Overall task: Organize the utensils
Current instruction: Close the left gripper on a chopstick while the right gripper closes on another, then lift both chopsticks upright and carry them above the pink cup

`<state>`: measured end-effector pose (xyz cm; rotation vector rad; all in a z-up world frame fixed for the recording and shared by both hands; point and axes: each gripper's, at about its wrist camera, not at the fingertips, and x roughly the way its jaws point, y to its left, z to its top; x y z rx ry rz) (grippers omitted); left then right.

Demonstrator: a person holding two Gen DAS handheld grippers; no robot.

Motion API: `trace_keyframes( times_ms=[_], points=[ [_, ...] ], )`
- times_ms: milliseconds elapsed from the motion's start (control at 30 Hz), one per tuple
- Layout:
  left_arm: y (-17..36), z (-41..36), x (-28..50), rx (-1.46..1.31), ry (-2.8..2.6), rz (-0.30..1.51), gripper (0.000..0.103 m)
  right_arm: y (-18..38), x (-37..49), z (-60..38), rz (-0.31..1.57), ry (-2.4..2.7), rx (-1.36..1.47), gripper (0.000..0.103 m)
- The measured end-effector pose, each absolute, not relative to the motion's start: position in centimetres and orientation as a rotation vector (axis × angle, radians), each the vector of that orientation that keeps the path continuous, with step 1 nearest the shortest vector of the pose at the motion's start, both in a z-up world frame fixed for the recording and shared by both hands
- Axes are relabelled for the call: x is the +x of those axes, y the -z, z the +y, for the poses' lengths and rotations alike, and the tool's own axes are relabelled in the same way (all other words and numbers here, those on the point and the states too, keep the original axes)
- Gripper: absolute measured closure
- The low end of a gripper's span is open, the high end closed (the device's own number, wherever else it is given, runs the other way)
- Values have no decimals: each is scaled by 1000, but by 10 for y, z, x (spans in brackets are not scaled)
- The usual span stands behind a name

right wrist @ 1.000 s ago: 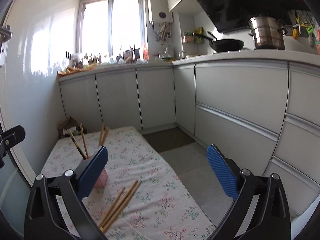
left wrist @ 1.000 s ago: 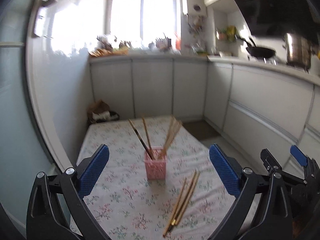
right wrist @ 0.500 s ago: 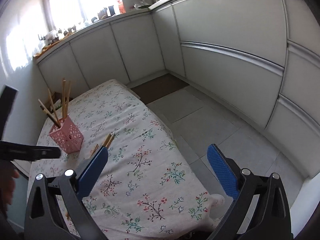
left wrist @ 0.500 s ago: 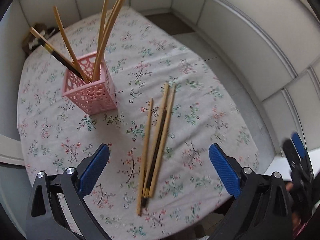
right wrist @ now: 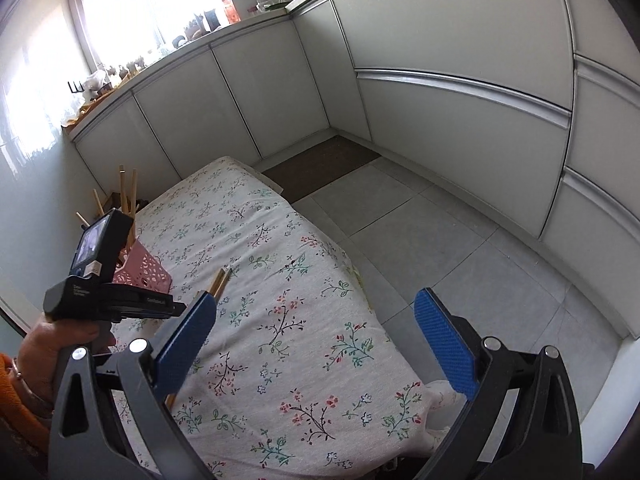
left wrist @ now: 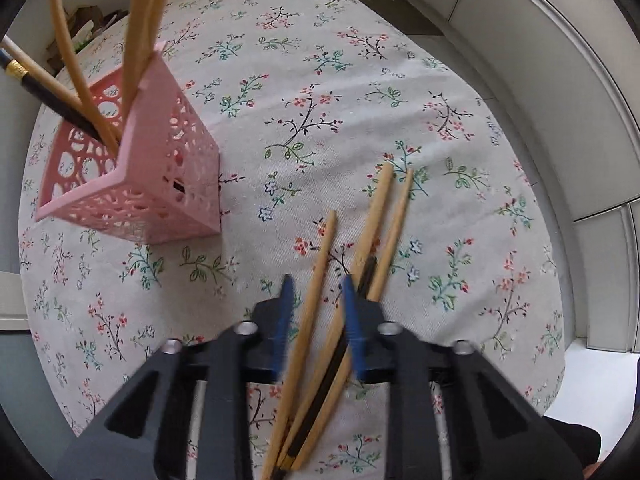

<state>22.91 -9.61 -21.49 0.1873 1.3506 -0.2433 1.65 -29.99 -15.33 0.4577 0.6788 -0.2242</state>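
Wooden chopsticks [left wrist: 320,312] between left claw [left wrist: 316,312] pads

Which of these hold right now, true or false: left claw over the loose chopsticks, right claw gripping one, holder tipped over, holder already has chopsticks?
1. The left claw straddles the loose chopsticks on the floral tablecloth. True.
2. The right claw grips a chopstick. False: it is open and empty.
3. The pink holder lies tipped over. False: it stands upright.
4. The holder already contains chopsticks. True.
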Motion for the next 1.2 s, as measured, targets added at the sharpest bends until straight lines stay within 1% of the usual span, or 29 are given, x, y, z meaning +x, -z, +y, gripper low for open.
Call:
trace_keyframes(
  times_ms=[267, 300, 367, 400, 433, 533, 633, 733, 800, 833, 900, 933, 1000, 1067, 1200],
  points=[
    [240, -99, 244, 181, 225, 1405, 83, 153, 17, -295, 680, 223, 427, 6],
    [239, -99, 244, 186, 230, 1384, 83, 154, 18, -295, 683, 226, 428, 6],
    [238, -98, 242, 199, 246, 1368, 88, 155, 20, -294, 689, 230, 423, 6],
    [237, -97, 238, 206, 253, 1359, 95, 155, 21, -292, 696, 231, 416, 6],
    [235, -96, 233, 211, 245, 1344, 96, 157, 24, -290, 713, 230, 408, 6],
    [231, -80, 218, 162, 241, 1276, 97, 162, 39, -284, 783, 223, 393, 6],
    [213, -53, 194, 91, 257, 1168, 98, 167, 68, -276, 852, 214, 398, 6],
    [179, -22, 163, 24, 287, 1051, 98, 175, 115, -264, 970, 162, 456, 6],
    [151, -1, 133, -15, 324, 958, 98, 184, 145, -253, 1052, 127, 491, 8],
    [139, 7, 120, -22, 330, 910, 98, 192, 165, -246, 1115, 123, 500, 11],
    [108, 26, 84, -50, 350, 800, 98, 205, 187, -237, 1186, 116, 517, 28],
    [92, 37, 65, -60, 357, 735, 98, 214, 198, -233, 1228, 116, 541, 33],
    [73, 48, 44, -71, 364, 649, 98, 229, 212, -228, 1286, 126, 582, 48],
    [56, 56, 26, -82, 360, 561, 98, 238, 220, -226, 1307, 144, 623, 54],
    [31, 65, 9, -102, 366, 453, 98, 242, 229, -222, 1293, 149, 647, 58]
  ],
)
